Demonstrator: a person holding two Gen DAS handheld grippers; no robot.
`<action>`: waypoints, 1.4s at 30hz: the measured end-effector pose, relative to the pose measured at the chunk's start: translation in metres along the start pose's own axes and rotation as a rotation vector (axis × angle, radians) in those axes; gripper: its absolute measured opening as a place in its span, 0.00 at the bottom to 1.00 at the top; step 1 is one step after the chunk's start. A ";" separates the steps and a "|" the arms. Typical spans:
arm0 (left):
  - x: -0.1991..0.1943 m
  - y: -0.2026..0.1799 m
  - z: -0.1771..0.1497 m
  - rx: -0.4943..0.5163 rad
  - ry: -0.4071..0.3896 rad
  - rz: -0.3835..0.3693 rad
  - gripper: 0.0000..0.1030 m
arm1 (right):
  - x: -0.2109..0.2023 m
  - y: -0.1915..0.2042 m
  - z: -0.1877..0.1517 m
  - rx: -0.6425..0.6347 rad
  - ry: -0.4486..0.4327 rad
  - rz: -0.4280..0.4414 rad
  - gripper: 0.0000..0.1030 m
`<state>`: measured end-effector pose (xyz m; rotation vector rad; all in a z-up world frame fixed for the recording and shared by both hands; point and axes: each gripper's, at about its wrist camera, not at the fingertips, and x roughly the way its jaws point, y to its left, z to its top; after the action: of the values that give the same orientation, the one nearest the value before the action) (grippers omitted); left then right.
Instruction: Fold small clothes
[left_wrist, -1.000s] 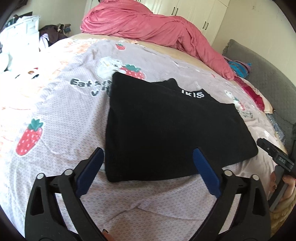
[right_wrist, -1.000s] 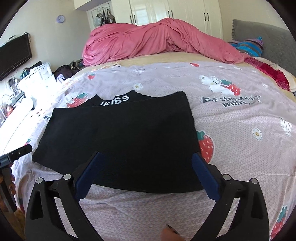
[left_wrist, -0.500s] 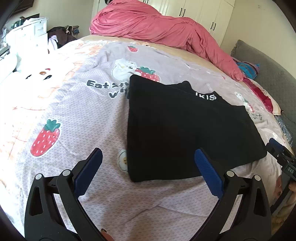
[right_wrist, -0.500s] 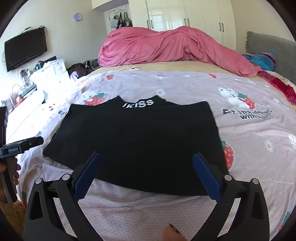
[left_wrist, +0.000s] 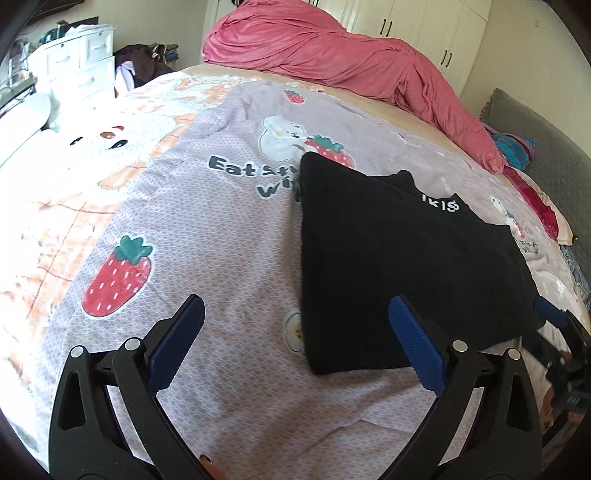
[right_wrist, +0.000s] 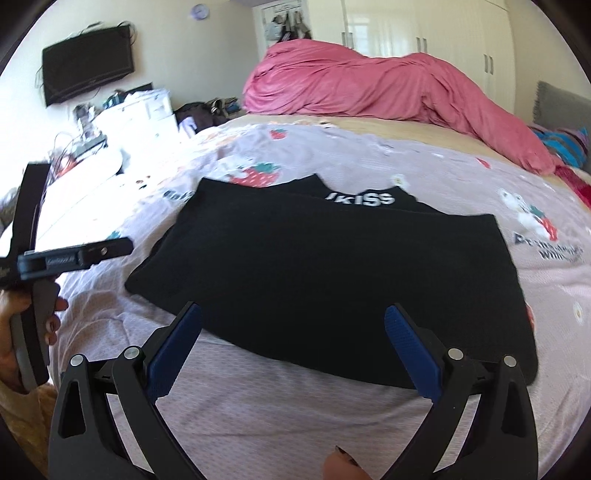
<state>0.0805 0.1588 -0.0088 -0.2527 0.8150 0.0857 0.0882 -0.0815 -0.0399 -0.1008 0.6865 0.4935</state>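
Note:
A black garment (left_wrist: 399, 258) with white "KISS" lettering lies folded flat on the strawberry-print bedsheet (left_wrist: 207, 229). It also shows in the right wrist view (right_wrist: 332, 273). My left gripper (left_wrist: 295, 343) is open and empty, above the sheet at the garment's near left corner. My right gripper (right_wrist: 293, 347) is open and empty, just in front of the garment's near edge. The right gripper's tip shows at the left wrist view's right edge (left_wrist: 554, 317). The left gripper's body shows at the right wrist view's left edge (right_wrist: 74, 254).
A pink duvet (left_wrist: 347, 62) is piled at the bed's far end. White drawers (left_wrist: 77, 62) stand at the left. A grey headboard (left_wrist: 546, 147) and coloured cloths (left_wrist: 513, 151) are at the right. A wall TV (right_wrist: 86, 74) hangs at the left.
Both grippers have drawn back and swung left, so the garment sits further right in each view. Both stay open. The garment has not moved.

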 end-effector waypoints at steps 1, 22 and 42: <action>0.001 0.001 0.001 -0.002 0.001 0.002 0.91 | 0.003 0.007 0.000 -0.016 0.003 0.004 0.96; 0.017 0.022 0.027 -0.093 0.003 -0.002 0.91 | 0.057 0.100 0.008 -0.320 0.065 -0.004 0.96; 0.050 0.037 0.071 -0.150 0.025 0.031 0.91 | 0.107 0.124 0.008 -0.465 0.112 -0.116 0.96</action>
<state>0.1586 0.2113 -0.0061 -0.3838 0.8385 0.1735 0.1059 0.0730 -0.0920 -0.6057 0.6605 0.5315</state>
